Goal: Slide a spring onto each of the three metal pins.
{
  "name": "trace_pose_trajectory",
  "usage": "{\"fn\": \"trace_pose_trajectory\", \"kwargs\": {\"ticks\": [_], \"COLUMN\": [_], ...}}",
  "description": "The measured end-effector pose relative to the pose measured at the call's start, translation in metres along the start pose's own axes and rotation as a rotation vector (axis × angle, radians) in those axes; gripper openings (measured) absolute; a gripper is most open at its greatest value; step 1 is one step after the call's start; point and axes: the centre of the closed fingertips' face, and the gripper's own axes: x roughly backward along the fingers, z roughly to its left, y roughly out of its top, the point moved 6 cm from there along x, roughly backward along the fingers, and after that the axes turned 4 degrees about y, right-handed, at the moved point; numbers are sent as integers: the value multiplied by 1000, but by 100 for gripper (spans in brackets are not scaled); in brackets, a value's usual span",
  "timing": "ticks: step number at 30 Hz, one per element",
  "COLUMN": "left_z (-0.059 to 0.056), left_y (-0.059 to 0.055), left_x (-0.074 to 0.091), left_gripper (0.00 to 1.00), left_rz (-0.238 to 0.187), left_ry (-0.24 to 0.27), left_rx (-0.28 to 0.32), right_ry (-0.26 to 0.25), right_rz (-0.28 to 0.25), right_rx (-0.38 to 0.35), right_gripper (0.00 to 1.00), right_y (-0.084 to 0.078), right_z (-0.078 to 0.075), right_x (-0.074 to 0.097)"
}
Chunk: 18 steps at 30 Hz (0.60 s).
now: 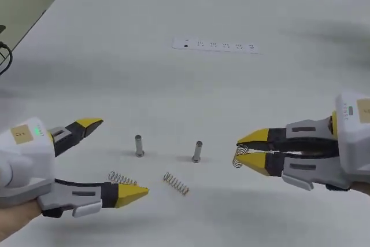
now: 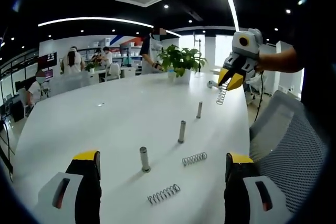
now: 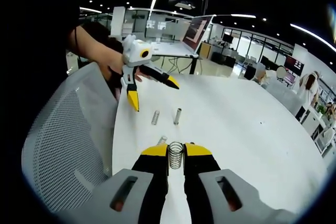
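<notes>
Two upright metal pins (image 1: 139,145) (image 1: 197,150) stand on the white table. The left gripper view shows three pins in a row (image 2: 144,159) (image 2: 181,131) (image 2: 199,109). Two loose springs (image 1: 121,177) (image 1: 175,183) lie in front of them. My right gripper (image 1: 241,153) is shut on a third spring (image 1: 238,155) (image 3: 175,155), held above the table right of the pins, with a pin (image 3: 163,140) just beyond its tips. My left gripper (image 1: 113,157) (image 2: 163,157) stands open left of the pins, one jaw beside a loose spring (image 2: 164,194).
A white power strip (image 1: 214,45) lies further back on the table (image 1: 173,96). A mesh chair (image 2: 283,145) stands at the table's near edge. People sit and stand at desks in the far background.
</notes>
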Motion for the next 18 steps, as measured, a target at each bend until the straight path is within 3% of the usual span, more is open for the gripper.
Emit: {"fn": "trace_pose_trajectory", "kwargs": {"ticks": [18], "left_z": [6], "left_y": [-9], "left_x": [5], "left_gripper": [98], "left_rz": [20], "left_ry": [20], "left_rx": [26], "right_ry": [-110], "right_rz": [17], "right_rx": [-74], "right_gripper": [7], "right_y": [-23], "right_z": [-15], "right_x": [23]}}
